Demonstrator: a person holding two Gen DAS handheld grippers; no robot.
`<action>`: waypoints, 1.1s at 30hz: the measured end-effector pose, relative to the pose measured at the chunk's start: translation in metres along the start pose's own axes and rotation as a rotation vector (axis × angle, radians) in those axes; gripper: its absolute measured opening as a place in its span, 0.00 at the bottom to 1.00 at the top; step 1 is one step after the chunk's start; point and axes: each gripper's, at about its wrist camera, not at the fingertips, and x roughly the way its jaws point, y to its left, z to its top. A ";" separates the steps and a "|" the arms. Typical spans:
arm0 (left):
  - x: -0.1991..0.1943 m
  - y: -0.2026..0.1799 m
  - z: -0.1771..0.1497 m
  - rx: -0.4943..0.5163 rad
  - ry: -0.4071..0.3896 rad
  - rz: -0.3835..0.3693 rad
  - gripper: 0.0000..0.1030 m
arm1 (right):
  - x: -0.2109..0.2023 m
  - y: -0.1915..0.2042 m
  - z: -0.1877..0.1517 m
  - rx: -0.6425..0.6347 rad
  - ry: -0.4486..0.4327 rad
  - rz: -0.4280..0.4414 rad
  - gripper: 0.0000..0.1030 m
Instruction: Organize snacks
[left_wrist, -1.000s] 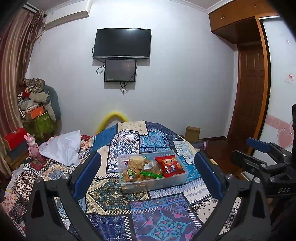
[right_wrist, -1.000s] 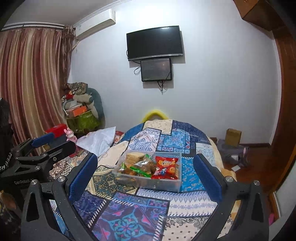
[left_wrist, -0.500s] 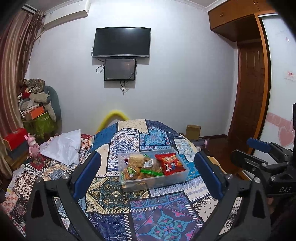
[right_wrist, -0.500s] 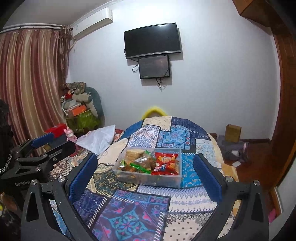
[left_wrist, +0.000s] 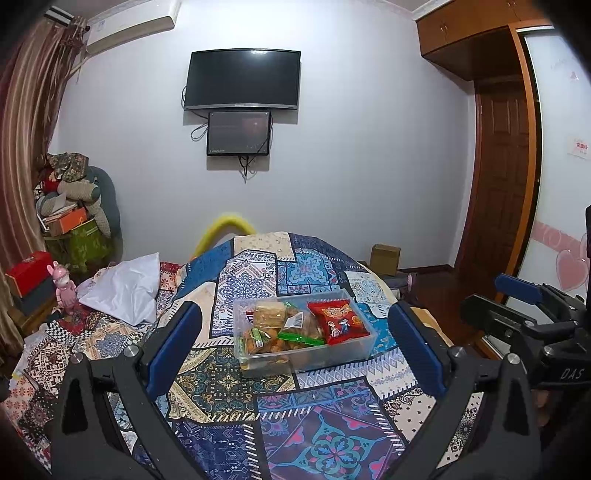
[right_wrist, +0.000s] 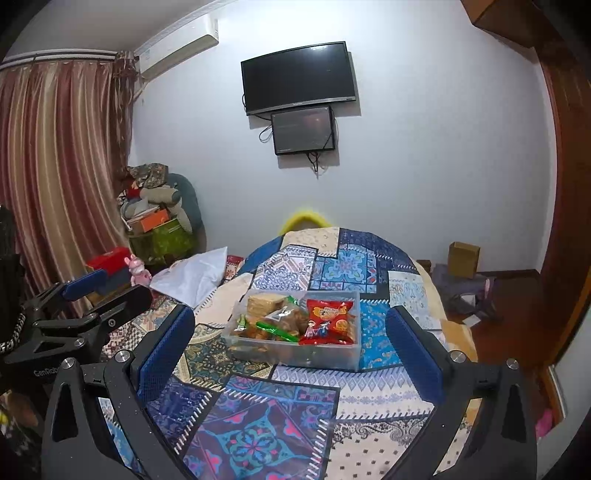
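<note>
A clear plastic box (left_wrist: 334, 356) (right_wrist: 325, 354) sits on the patchwork bedspread (left_wrist: 295, 417) ahead of both grippers. Inside lie a red snack packet (left_wrist: 338, 321) (right_wrist: 327, 321), a pack of pale biscuits (left_wrist: 269, 314) (right_wrist: 263, 303) and a clear bag with a green strip (left_wrist: 299, 328) (right_wrist: 277, 325). My left gripper (left_wrist: 295, 345) is open, well short of the box, nothing between its blue pads. My right gripper (right_wrist: 290, 350) is open too, held back from the box. Each gripper shows at the edge of the other's view.
A white pillow (left_wrist: 125, 288) lies left of the box on the bed. A pile of boxes and cushions (left_wrist: 74, 214) stands in the left corner by the curtain. A cardboard box (left_wrist: 385, 258) sits on the floor near the wooden door (left_wrist: 502, 177). A TV (left_wrist: 242, 79) hangs on the wall.
Both views have tilted and drifted slightly; the box sits a little higher in the frames. Both grippers stay open and empty.
</note>
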 end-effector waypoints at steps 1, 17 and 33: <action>0.000 0.000 0.000 0.001 0.000 0.000 0.99 | 0.000 0.000 0.000 0.002 0.002 0.000 1.00; 0.002 -0.002 -0.001 0.000 0.008 -0.011 0.99 | 0.000 -0.005 0.000 0.007 0.007 -0.014 1.00; -0.001 0.000 -0.002 0.003 0.004 -0.024 0.99 | -0.002 -0.007 -0.001 0.000 0.003 -0.025 1.00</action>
